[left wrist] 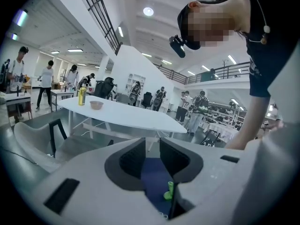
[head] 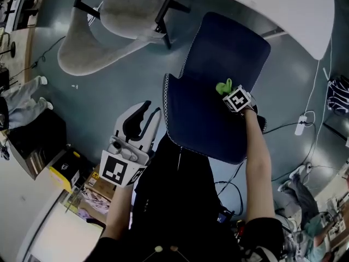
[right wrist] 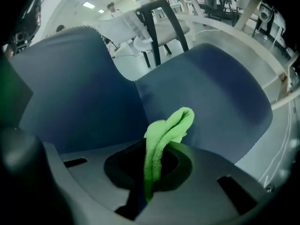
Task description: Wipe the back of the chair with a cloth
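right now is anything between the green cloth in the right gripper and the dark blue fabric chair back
Nothing visible does. The green terry cloth pinched in the right gripper faces the bare dark blue chair back, with no object between them.

White table carried a yellow bottle, with a bowl just beside it. Grey chair stood at the table's edge. People stood beyond the table. White plug lay on the floor near the table.

A big open lab hall: many people standing, a long white surface, a railed mezzanine, cables across the floor.
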`<state>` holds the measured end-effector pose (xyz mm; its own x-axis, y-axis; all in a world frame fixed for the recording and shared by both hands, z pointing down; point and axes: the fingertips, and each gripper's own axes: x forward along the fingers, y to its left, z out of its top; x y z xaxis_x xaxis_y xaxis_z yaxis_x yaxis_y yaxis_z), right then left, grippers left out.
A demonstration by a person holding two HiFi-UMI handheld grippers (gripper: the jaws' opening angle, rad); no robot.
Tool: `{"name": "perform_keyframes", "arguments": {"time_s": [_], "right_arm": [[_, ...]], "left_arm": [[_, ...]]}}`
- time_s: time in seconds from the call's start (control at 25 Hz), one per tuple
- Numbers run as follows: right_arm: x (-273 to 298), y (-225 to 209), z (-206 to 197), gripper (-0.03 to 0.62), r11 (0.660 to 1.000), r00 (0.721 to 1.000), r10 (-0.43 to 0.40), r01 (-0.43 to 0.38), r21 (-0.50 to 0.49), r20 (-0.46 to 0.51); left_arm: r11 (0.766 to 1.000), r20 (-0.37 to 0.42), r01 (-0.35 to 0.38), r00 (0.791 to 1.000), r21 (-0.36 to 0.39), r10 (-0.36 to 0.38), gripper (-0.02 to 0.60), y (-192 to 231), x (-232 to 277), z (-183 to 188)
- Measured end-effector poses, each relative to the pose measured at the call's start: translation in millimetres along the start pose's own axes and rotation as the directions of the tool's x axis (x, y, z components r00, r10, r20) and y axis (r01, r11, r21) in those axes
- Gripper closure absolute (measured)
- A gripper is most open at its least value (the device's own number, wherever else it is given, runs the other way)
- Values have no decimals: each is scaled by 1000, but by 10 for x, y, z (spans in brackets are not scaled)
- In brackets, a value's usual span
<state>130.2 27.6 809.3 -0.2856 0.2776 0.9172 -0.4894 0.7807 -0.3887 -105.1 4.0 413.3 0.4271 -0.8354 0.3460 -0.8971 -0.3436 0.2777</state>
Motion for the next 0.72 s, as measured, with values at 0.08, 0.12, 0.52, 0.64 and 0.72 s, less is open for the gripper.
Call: {"name": "perform_keyframes", "arguments": {"time_s": [0.08,0.12,0.52,0.64,0.72], "right_arm": [[104,21,-97,576,999,998,33,-32,27,-44],[146,40,-126,576,998,996,54,-52,33,-67],[263,142,-166,576,992,984,127,-125,27,-127],[244,194,-152,576,991,982,134,-136,-8,-132],[220,236,-141,576,989,981,135,-141,-34,-139]], "left_arm": [[1000,-10,-5,1000,-4,5,485,25,4,-45],[1000,-12,-7,1000,-7,7,485,35,10,-62],[1000,-8,7,1000,-16,-7,485,-11,67,-91],[1000,15,15,1000,-14,-14,485,-23,90,-33],[1000,14,17,1000,-13,-16,485,-31,88,-27]]}}
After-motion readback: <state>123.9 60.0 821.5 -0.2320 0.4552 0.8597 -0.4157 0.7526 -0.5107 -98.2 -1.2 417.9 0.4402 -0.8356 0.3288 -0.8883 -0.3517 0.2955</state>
